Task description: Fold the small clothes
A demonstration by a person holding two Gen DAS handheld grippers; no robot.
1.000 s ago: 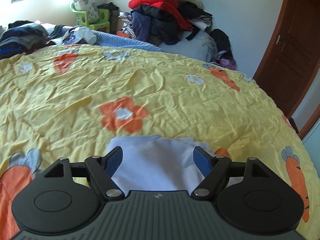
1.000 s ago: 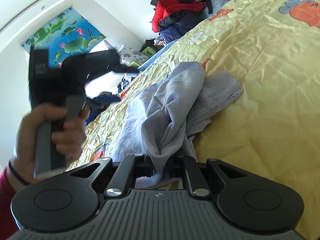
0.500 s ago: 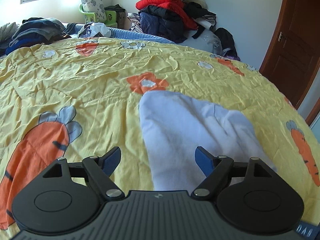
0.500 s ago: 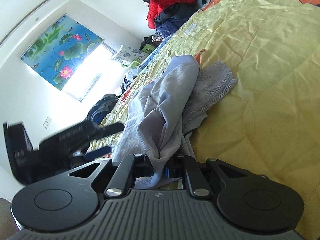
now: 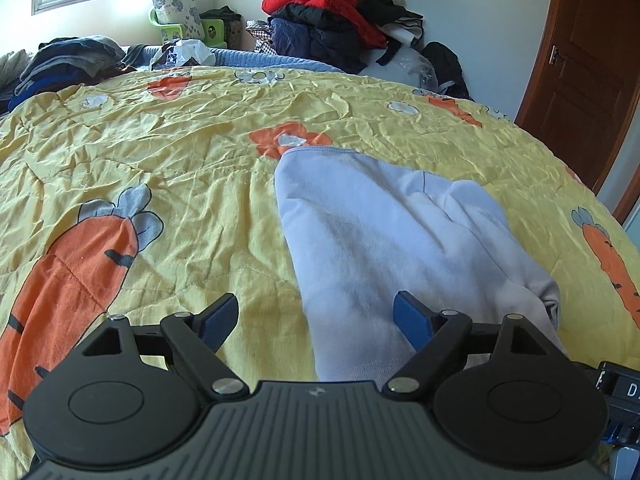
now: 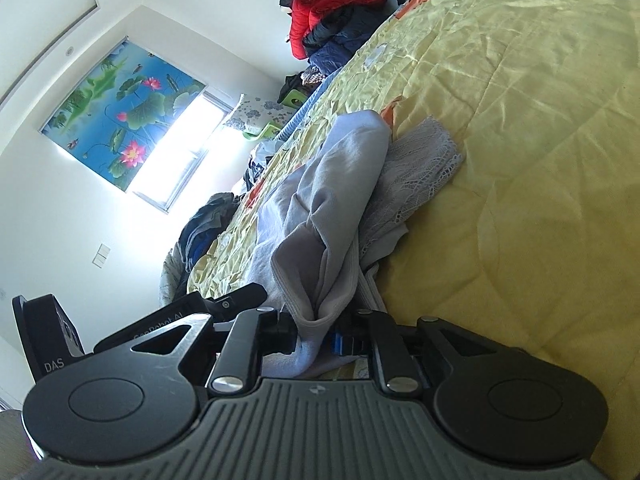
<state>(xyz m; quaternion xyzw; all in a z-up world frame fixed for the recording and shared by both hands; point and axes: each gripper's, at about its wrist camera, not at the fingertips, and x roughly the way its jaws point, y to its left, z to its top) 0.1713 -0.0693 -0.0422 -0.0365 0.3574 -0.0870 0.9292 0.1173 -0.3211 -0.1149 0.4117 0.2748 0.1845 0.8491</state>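
Nearest in the left wrist view, the left claw (image 5: 316, 320) has its blue-padded jaws wide apart and opening, with the near edge of a pale lilac garment (image 5: 384, 240) between them but untouched by either pad. The garment is soft, fleecy knit, lying flattened on the bed with a stitched hem at its far end and a rumpled fold at its right side. In the right wrist view, the right claw (image 6: 326, 334) has its jaws narrow and opening, a bunched, ridged fold of the same lilac cloth between them; whether the pads press it is hard to make out. Beside that fold lies a white lace piece (image 6: 420, 168), partly tucked under. Beneath is a crinkled yellow quilt (image 5: 160, 184) printed with orange carrots. Far off, a heap of red and dark jackets (image 5: 332, 20) rises by the wall.
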